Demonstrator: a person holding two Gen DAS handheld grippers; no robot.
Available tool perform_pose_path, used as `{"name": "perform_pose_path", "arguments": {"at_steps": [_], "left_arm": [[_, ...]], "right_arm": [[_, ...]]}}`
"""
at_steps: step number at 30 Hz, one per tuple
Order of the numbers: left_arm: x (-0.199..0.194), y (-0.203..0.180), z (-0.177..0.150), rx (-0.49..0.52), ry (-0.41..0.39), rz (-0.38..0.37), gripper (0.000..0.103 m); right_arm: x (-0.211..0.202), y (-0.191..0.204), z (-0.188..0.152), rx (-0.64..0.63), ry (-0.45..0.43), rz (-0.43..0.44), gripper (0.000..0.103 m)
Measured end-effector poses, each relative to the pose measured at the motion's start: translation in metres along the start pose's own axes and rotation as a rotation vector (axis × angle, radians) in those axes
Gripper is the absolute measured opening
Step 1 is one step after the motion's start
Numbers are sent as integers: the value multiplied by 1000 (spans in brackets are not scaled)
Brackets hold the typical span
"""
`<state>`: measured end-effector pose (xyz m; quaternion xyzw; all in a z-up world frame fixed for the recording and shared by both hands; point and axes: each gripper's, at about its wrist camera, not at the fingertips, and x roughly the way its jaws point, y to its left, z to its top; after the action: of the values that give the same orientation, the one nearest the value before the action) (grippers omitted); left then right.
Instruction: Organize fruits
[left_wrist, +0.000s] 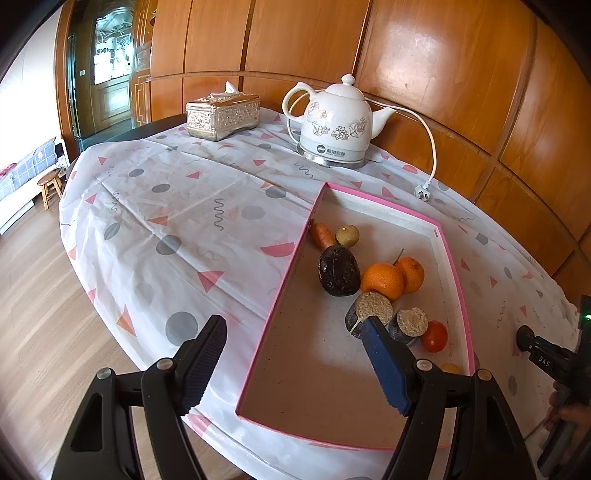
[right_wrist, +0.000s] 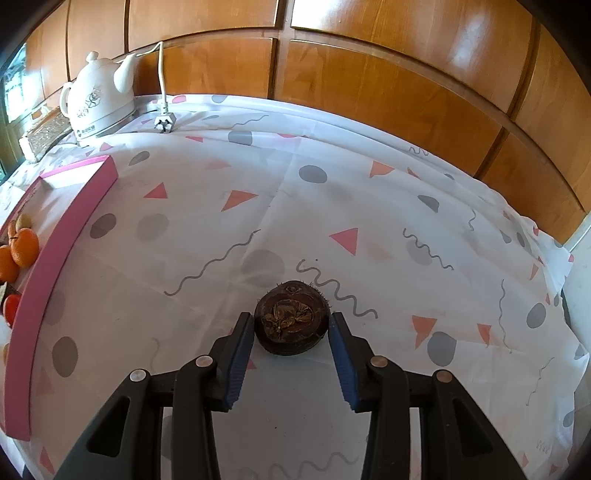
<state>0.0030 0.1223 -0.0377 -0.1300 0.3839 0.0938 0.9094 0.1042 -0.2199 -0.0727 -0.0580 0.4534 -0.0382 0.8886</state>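
Two oranges (left_wrist: 395, 278) sit w/ a carrot (left_wrist: 320, 236), a tomato (left_wrist: 433, 336) & other produce in the pink tray (left_wrist: 458, 280) on the table (left_wrist: 147, 206). Left tongs (left_wrist: 295, 363) hang spread wide over the tray's near end, gripping nothing. Right tongs (right_wrist: 291, 360) flank a dark, hairy round root (right_wrist: 291, 318) (taro, maybe) lying on the cloth well right of the tray; pads just beside it, contact unclear. White kettle (left_wrist: 338, 123) at back.
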Motion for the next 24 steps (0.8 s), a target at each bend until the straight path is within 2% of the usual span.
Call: {"name": "perform_pose_path", "arguments": {"at_steps": [15,24], "left_arm": [[-5,-2,-2,5,-3,-10,77],[-8,-3,-3,6,-6,-18,77]], "right_arm": [[-19,9,-18,32,0,82,42],[-32,25,-27,4,-1,150,41]]}}
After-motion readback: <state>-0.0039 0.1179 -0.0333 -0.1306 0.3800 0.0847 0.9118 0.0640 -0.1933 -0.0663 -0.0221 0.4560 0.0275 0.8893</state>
